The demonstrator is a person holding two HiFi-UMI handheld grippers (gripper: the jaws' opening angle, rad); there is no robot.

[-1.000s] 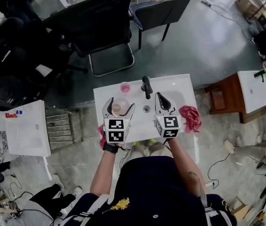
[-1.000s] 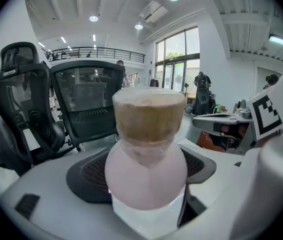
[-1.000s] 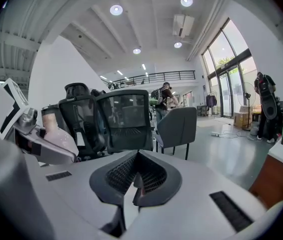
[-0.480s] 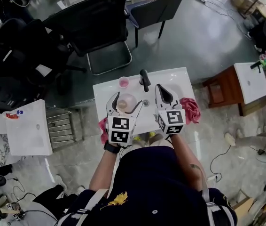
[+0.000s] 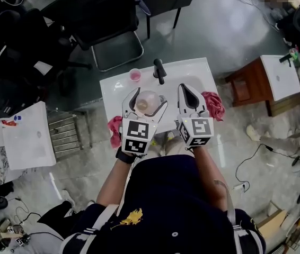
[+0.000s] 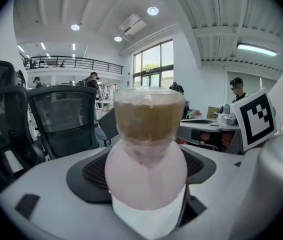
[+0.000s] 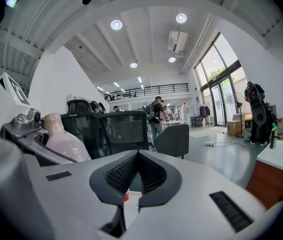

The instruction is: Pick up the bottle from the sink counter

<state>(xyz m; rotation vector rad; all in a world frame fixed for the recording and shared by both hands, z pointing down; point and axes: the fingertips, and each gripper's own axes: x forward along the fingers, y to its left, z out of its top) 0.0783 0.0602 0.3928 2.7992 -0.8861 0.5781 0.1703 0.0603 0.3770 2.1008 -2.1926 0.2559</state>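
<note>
Left gripper: I read its jaws clamped on the round pink body of the bottle.
Bottle axis: neck points out past the jaw tips.
Bottle position: over the sink counter, apparently lifted off it.
Right gripper: jaws together, empty, just beside the bottle.

White sink counter: pink cup, faucet, red rag.
</note>
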